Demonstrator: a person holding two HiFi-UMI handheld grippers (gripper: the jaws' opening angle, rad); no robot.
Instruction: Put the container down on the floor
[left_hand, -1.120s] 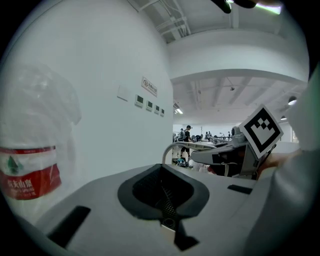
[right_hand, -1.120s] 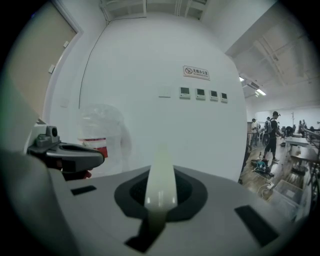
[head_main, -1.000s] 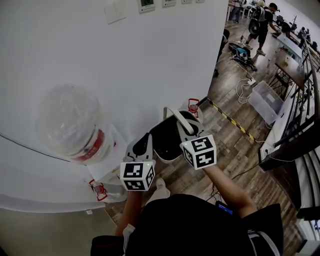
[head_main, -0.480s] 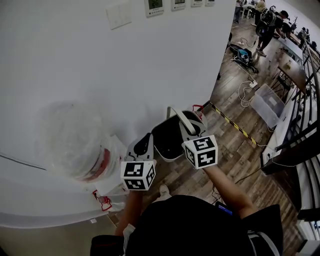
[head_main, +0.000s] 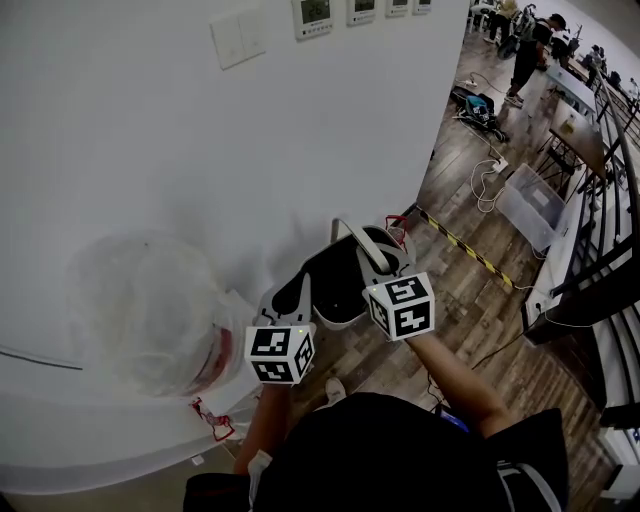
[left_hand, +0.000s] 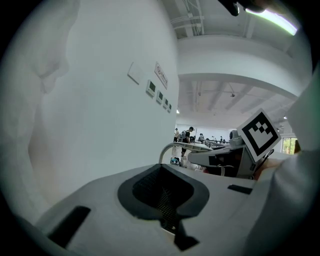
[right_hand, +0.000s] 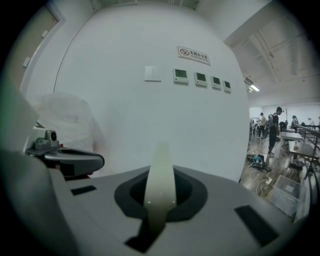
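Container (head_main: 335, 285), a dark tub with a pale grey rim, hangs in the air in front of the person, above the wood floor (head_main: 470, 300) and close to the white wall (head_main: 200, 130). It sits between the two grippers. Its pale handle (head_main: 345, 225) arches over the far side of its mouth.

The right gripper (head_main: 378, 250) has its jaws closed tight on the handle. In the right gripper view the pale strap (right_hand: 160, 185) rises straight out of the seam between the jaws. The left gripper (head_main: 292, 292) reaches the rim on the container's left side. In the left gripper view its jaws are drawn together, with a patch of dark mesh pinched in the seam, which looks like the container's wall. The handle (left_hand: 167, 148) curves up just beyond them, and the right gripper's marker cube shows further right.

Left of the container, a clear plastic bag (head_main: 150, 310) with a red band bulges against the wall. Small panels (head_main: 315, 10) and a switch plate (head_main: 238, 38) are mounted high on the wall. A strip of yellow and black tape (head_main: 465, 245) runs across the floor to the right, past the wall's corner. Further off lie cables, a clear bin (head_main: 530, 205) and desks, with a person (head_main: 525, 55) standing well away.
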